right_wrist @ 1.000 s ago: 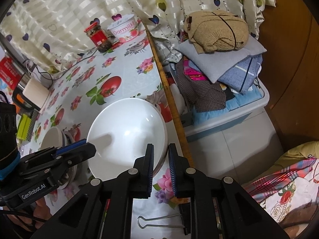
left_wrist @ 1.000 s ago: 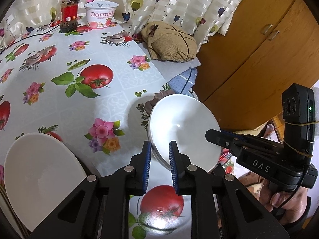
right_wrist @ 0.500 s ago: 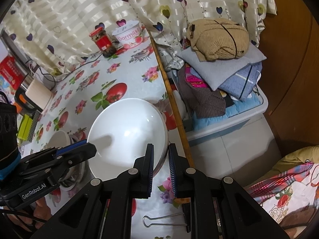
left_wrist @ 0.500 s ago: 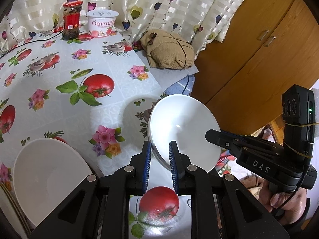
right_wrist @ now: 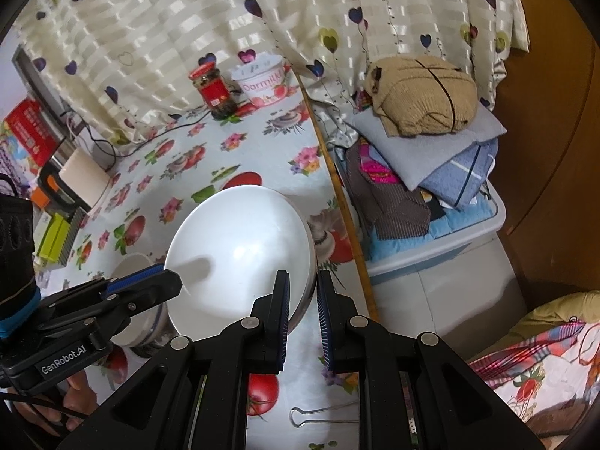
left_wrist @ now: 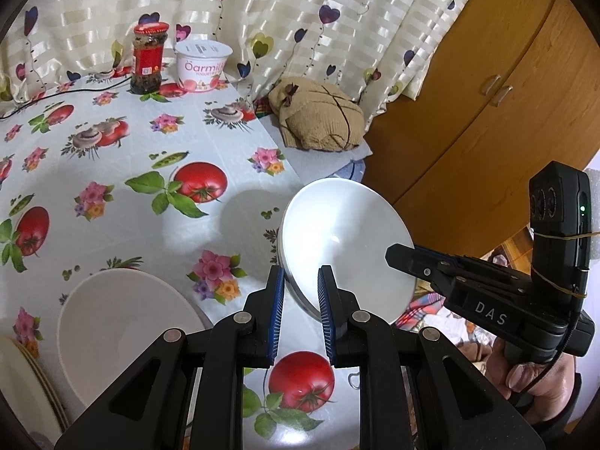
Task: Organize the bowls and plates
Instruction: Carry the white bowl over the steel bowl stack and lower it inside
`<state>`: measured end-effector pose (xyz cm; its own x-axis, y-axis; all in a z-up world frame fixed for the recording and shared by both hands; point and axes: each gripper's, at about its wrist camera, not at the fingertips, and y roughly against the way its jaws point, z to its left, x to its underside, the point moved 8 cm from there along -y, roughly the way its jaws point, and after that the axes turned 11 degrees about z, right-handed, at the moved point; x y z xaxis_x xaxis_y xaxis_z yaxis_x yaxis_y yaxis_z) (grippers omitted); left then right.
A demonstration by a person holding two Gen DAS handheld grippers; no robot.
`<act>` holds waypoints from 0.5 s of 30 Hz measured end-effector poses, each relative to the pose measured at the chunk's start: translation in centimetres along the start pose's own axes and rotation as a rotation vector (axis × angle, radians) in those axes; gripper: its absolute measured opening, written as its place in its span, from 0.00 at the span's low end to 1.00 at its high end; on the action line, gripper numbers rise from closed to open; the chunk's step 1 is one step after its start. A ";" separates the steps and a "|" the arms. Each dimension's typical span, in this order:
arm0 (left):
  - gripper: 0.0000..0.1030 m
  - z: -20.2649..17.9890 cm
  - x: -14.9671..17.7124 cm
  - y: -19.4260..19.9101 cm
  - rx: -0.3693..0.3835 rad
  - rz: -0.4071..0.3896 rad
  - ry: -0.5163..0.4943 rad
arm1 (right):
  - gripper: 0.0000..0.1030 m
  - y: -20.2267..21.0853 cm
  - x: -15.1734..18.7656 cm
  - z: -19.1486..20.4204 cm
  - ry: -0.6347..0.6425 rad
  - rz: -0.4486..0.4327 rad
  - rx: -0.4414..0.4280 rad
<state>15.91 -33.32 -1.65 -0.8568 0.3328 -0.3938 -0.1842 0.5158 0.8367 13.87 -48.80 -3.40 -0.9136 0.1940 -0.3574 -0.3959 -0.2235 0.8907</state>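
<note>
Both the left gripper (left_wrist: 299, 302) and right gripper (right_wrist: 303, 305) are pinching opposite rim edges of the round white ceramic bowl (left_wrist: 347, 249), tilted above the counter (left_wrist: 112, 157) edge, so uneven pull is risking a slip onto the floor.

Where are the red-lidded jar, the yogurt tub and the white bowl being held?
Red-lidded jar (left_wrist: 147, 60), left wrist view, on its red label.
Yogurt tub (left_wrist: 203, 68), left wrist view, on its printed side.
White bowl (right_wrist: 240, 247), right wrist view, on its inner surface.
</note>
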 end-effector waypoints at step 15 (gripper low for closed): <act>0.19 1.8 -0.1 4.0 -0.009 -0.076 0.035 | 0.14 1.6 -1.3 4.0 0.065 -0.036 -0.006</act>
<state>16.13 -29.89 1.01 -0.8563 0.2651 -0.4433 -0.2537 0.5317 0.8080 14.73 -45.64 -0.38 -0.9027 0.1396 -0.4070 -0.4291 -0.2234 0.8752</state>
